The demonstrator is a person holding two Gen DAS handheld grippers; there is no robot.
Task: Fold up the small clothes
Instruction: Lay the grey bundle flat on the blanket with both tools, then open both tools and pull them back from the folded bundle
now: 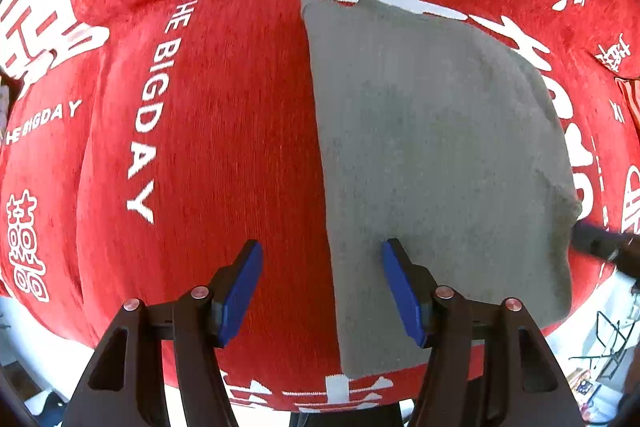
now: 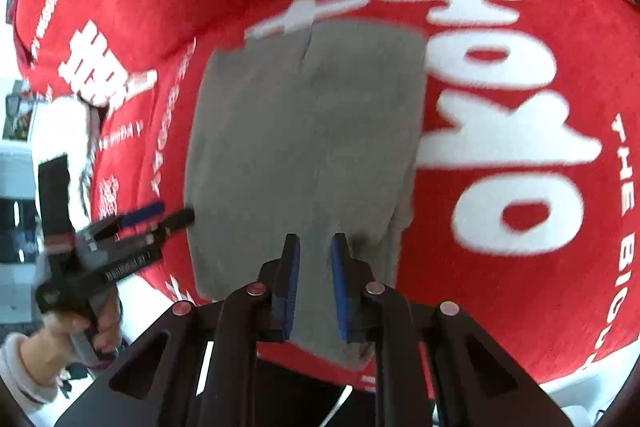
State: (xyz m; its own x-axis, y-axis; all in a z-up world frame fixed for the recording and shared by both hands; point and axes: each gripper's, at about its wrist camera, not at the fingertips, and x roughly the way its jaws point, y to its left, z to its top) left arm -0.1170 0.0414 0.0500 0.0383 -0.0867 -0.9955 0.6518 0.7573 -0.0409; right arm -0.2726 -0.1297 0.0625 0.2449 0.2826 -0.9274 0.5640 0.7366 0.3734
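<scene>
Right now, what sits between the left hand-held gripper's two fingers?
In the left wrist view, the open left hand-held gripper frames bare red printed cloth and the grey garment's left edge; nothing else is there.
</scene>
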